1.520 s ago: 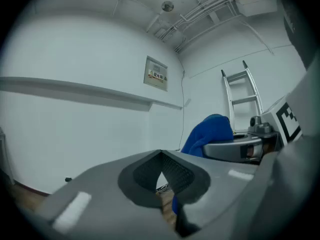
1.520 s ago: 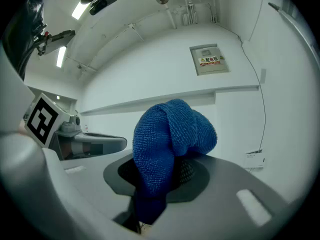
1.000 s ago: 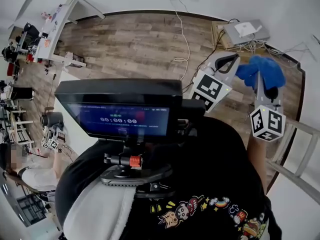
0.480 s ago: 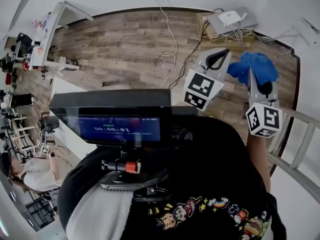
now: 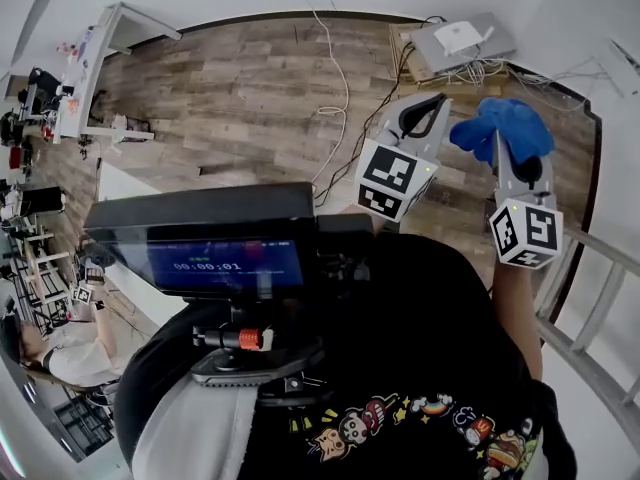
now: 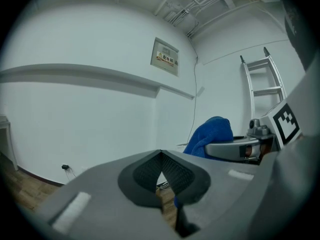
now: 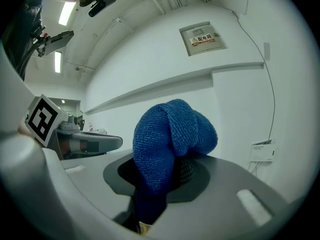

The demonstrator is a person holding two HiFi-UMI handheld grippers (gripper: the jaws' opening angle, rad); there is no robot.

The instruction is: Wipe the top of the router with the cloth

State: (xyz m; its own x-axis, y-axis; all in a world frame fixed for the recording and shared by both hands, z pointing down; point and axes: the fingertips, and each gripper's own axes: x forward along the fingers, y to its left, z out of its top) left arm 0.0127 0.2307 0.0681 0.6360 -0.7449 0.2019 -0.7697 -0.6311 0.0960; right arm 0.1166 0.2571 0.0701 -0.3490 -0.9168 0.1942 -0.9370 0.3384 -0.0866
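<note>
between the jaws of the right gripper [image 5: 508, 153], which are clamped on it, the blue cloth [image 5: 505, 128] bulges out past their tips. ahead of those jaws and well apart, the router [image 5: 462, 38] lies low by the wall among cables [image 5: 495, 68]. near the cloth, the left gripper [image 6: 160, 156] holds its jaws pressed together, nothing between them.

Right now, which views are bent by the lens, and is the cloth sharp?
Head view: strong fisheye, the floor edge curves, the cloth looks sharp. Right gripper view: dark round corners, the cloth's weave shows clearly. Left gripper view: same dark border, even light, no glare.
</note>
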